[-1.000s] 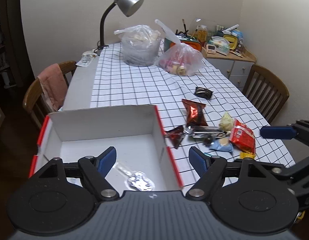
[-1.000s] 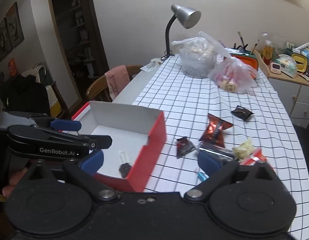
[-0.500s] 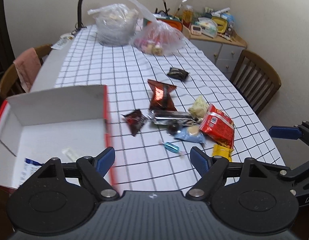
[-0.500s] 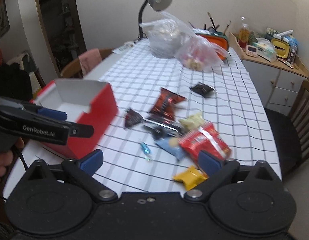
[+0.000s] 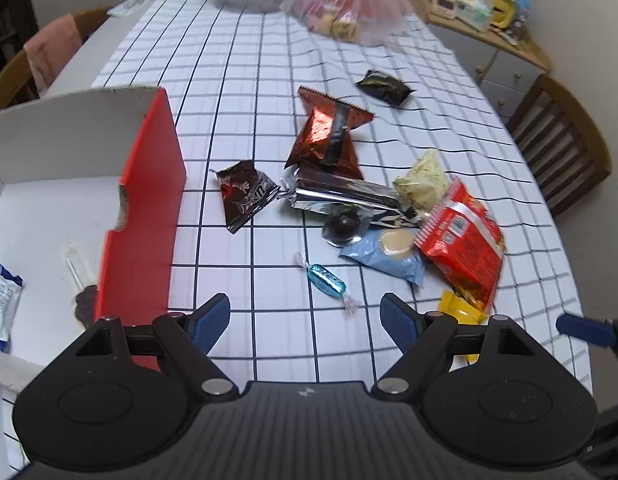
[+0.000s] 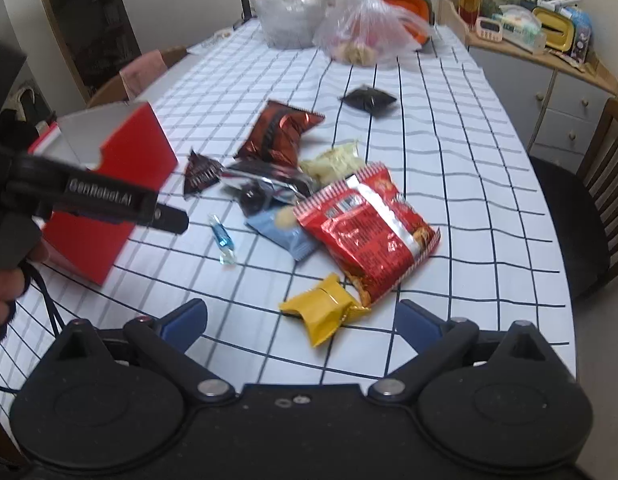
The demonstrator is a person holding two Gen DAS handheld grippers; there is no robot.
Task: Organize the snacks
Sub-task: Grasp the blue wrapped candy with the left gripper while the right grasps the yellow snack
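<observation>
You're looking at the red-and-white box (image 5: 149, 200) sitting open at the far left of the checked surface (image 5: 249, 60), with a white packet (image 5: 1, 300) and a clear-wrapped piece (image 5: 79, 264) lying inside it. Your left gripper (image 5: 305, 316) is hovering over the cloth just right of the box wall, jaws standing wide apart with nothing between them, and the blue wrapped candy (image 5: 327, 282) is lying just ahead of its fingertips. Beyond that, the small dark packet (image 5: 245, 194) is resting near the box, touching the silver foil pack (image 5: 341, 196), which is overlapped by the copper-red bag (image 5: 327, 136) behind it. A dark round sweet (image 5: 343, 226) is sitting on the foil's near edge, beside the pale blue pack (image 5: 389, 256) and the cream-coloured wrapper (image 5: 423, 184). Moving right, the big red snack bag (image 6: 365, 228) is lying across the pile, with the yellow packet (image 6: 325, 308) touching its near corner. Your right gripper (image 6: 303, 320) is hanging spread wide and empty, with that yellow packet lying between its fingertips. Farther back, a black packet (image 6: 367, 98) is lying alone, well apart from the heap.
</observation>
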